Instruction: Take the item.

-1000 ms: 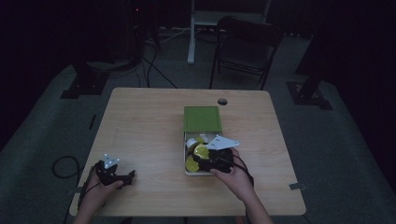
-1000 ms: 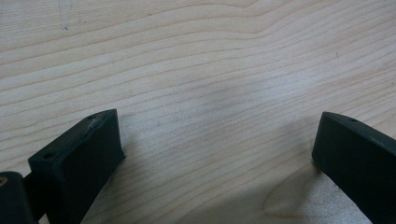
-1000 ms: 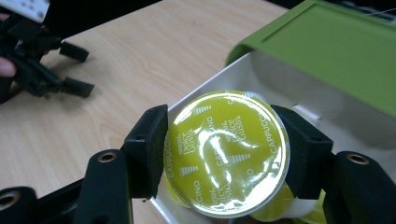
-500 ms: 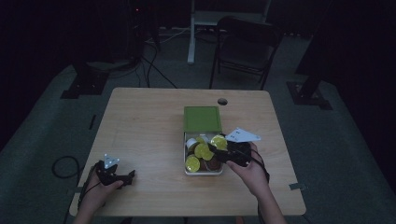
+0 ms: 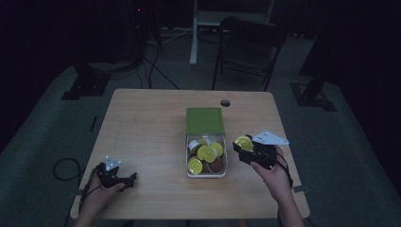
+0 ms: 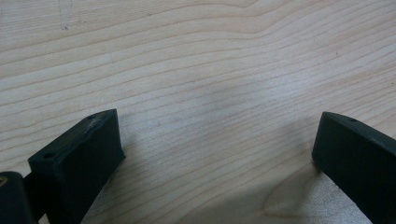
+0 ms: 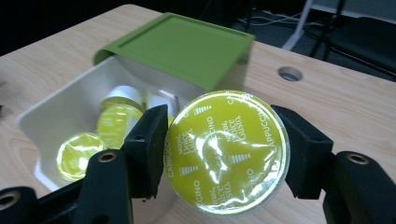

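A white box (image 5: 206,173) with a green lid (image 5: 204,120) slid half back stands mid-table and holds several coffee capsules (image 5: 207,153), most with yellow foil tops. My right gripper (image 5: 244,145) hovers just right of the box, shut on a yellow-topped capsule (image 5: 244,142). In the right gripper view that capsule (image 7: 227,151) sits squeezed between both jaws, its foil facing the camera, with the box (image 7: 49,109) and lid (image 7: 180,45) behind it. My left gripper (image 5: 130,178) rests on the table near the front left, open; in the left gripper view only bare wood lies between its fingers (image 6: 79,158).
The wooden table (image 5: 146,127) has a round cable hole (image 5: 225,102) behind the box. A folding chair (image 5: 246,47) and stand legs lie beyond the far edge. A cable (image 5: 64,168) loops off the table's left side.
My right gripper has lifted a yellow capsule out of the box and carried it to the right, off the box's side. The left gripper has stayed put.
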A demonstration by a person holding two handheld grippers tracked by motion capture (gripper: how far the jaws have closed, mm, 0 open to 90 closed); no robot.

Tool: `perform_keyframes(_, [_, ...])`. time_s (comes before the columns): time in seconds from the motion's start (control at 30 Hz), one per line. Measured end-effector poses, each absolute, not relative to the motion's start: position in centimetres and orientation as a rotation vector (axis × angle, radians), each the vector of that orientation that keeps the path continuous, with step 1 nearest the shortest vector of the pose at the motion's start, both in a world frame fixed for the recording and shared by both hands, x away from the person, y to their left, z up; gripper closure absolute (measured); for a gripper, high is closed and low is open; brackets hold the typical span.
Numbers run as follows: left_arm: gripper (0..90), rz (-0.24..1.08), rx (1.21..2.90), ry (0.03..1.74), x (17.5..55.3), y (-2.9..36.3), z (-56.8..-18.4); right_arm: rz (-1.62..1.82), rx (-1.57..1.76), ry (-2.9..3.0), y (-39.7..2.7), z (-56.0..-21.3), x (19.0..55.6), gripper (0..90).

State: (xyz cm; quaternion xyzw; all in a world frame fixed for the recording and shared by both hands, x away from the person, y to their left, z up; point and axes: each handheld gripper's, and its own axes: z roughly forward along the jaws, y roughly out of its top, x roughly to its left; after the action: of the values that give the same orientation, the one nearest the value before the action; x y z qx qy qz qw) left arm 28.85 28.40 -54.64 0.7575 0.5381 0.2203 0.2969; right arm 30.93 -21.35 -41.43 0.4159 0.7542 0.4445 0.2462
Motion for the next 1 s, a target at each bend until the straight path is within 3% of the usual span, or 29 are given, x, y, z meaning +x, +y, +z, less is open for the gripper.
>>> perform_keyframes(0.33, [1.8, 0.586, 2.015, 1.430, 28.8, 28.4, -54.6, 1.145, 1.219, 2.006, -24.2, -43.0, 30.8, 39.8])
perform_keyframes(1.0, [1.8, 0.586, 2.013, 1.431, 28.8, 28.4, -54.6, 0.989, 1.421, 1.986, -29.0, -49.4, 31.5, 39.8])
